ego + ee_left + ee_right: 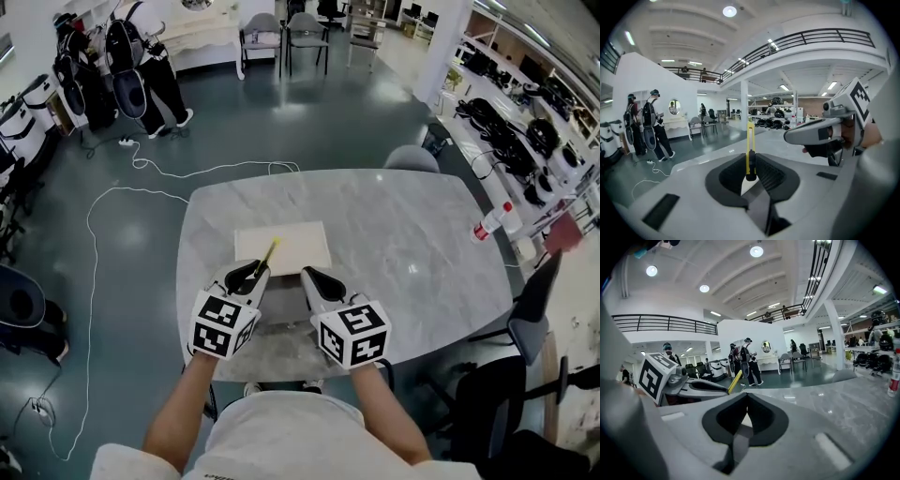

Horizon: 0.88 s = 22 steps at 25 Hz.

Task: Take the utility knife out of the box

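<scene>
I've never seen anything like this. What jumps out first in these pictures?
A thin yellow utility knife stands pinched in the left claw, held over a flat cream box on the marble table. Beside it the right claw is shut and empty, and both carry cubes of black-and-white square markers.

Round ceiling lamps [756, 251] high above my right gripper [746, 399] give bright, even light — pale glare patches on the surface [843, 401] beyond it. Both gripper views bulge, corners black; nearest housing soft.
</scene>
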Each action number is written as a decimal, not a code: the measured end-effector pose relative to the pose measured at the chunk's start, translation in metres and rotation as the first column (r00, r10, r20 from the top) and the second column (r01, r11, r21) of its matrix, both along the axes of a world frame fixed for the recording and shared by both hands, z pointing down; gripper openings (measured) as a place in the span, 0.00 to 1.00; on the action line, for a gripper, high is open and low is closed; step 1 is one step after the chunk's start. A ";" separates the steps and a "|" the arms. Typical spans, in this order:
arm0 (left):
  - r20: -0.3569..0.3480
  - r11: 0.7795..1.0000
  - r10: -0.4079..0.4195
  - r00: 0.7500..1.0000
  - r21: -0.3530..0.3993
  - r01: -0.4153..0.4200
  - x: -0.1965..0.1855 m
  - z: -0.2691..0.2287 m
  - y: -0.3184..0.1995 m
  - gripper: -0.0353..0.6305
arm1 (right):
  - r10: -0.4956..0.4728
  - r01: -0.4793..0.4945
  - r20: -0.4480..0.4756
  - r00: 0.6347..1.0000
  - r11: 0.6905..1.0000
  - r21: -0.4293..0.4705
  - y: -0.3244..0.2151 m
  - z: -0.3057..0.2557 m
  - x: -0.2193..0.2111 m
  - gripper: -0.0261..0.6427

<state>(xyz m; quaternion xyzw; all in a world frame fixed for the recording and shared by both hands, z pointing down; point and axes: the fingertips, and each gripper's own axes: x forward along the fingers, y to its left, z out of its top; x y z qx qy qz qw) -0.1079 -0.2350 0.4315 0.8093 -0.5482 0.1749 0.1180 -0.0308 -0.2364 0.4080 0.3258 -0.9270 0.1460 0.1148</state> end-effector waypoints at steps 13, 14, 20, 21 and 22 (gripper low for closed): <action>-0.145 0.976 -0.178 0.973 0.100 0.194 -0.020 -0.011 0.012 0.14 | -0.010 0.010 0.018 1.000 1.000 0.019 0.000 -0.006 0.000 0.05; -0.151 0.976 -0.181 0.972 0.096 0.197 -0.020 -0.010 0.013 0.14 | -0.012 0.012 0.015 1.000 1.000 0.022 0.001 -0.006 -0.001 0.05; -0.163 0.978 -0.180 0.970 0.073 0.194 -0.019 -0.001 0.015 0.14 | -0.019 0.019 -0.004 1.000 0.999 0.042 0.002 -0.007 -0.004 0.05; -0.161 0.979 -0.178 0.971 0.073 0.192 -0.019 -0.001 0.014 0.14 | -0.020 0.020 -0.003 1.000 0.999 0.043 0.002 -0.007 -0.005 0.05; -0.160 0.979 -0.177 0.971 0.073 0.190 -0.019 -0.001 0.014 0.14 | -0.020 0.020 -0.003 1.000 0.999 0.045 0.003 -0.007 -0.005 0.05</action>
